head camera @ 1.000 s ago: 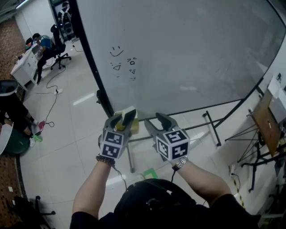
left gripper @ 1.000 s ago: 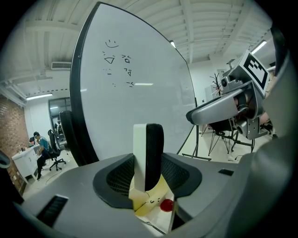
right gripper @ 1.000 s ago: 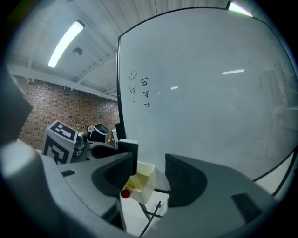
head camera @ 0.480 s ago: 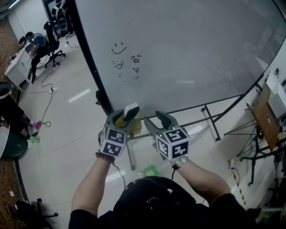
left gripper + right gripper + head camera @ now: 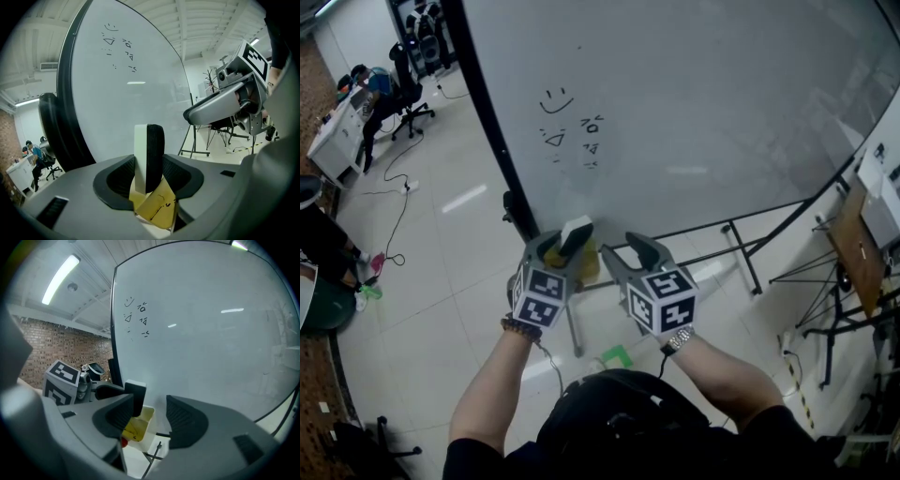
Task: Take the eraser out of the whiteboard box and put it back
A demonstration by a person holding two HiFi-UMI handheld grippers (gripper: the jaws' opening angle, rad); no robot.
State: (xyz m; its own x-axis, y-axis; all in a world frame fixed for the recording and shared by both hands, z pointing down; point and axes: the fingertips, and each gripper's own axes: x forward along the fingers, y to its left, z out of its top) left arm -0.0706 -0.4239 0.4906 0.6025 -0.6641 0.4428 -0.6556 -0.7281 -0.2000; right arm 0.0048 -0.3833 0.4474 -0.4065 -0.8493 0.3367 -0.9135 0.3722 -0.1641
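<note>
Both forearms reach forward side by side, the grippers tipped a little down toward the foot of the whiteboard.

Left gripper [image 5: 555, 249]: fingers [image 5: 117, 177] clamped on the eraser [image 5: 149, 157]. It stands on edge, pale back toward 9 o'clock, dark felt toward 3.

Right gripper [image 5: 630, 255], at 3 o'clock of the left: fingers [image 5: 187, 420] wide apart, nothing between them.

Just beyond and below the eraser, at 12 o'clock from the left gripper, is the box [image 5: 139, 423]. It has pale walls and yellow contents, and sits at the lower edge of the whiteboard [image 5: 694, 112]. The eraser looks clear of it.

Reads as the put-back step: eraser out, return pending. The next move likely calls for easing the left gripper down over the box opening, eraser kept upright, then spreading the fingers.
</note>
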